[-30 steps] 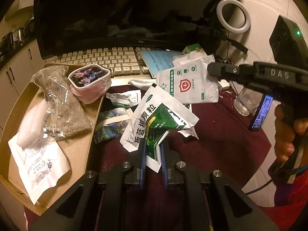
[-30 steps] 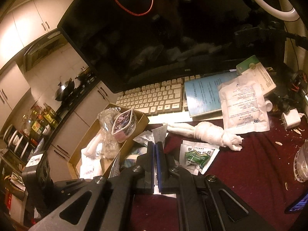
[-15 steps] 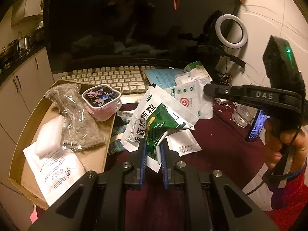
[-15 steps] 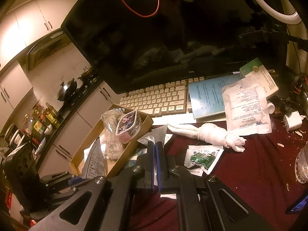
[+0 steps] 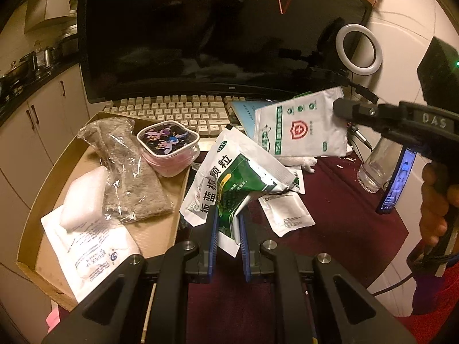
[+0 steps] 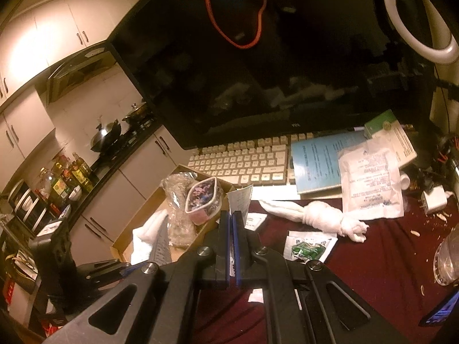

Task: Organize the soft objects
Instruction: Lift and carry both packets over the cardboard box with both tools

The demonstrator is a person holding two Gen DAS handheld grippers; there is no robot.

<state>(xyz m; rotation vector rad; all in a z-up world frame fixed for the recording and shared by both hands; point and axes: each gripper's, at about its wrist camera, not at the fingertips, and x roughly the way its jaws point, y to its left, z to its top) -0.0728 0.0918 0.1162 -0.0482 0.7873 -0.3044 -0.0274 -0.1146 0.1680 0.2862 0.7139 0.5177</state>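
My left gripper (image 5: 228, 220) is shut on a green and white medicine sachet (image 5: 229, 177), held up off the dark red tablecloth (image 5: 344, 229) just right of the cardboard box (image 5: 28, 215). My right gripper (image 6: 231, 220) is shut on a white packet with a red shield (image 5: 298, 126), which hangs in the air over the keyboard's right end; in the right wrist view that packet (image 6: 241, 197) shows edge-on. The box holds a bagged grey cloth (image 5: 129, 177), a white foam block (image 5: 83, 197), a white pouch (image 5: 91, 249) and a pink tub (image 5: 167, 149).
A knotted white cloth (image 6: 321, 218), a small green sachet (image 6: 309, 246), a small white sachet (image 5: 287, 212) and a flat white pouch (image 6: 370, 183) lie on the cloth. A keyboard (image 5: 178, 111) and monitor (image 5: 215, 43) stand behind. A glass (image 5: 373, 172) and phone (image 5: 397, 183) are at the right.
Both grippers have risen a little with their packets still held. The left wrist view has swung toward the box, which now sits more fully in frame.
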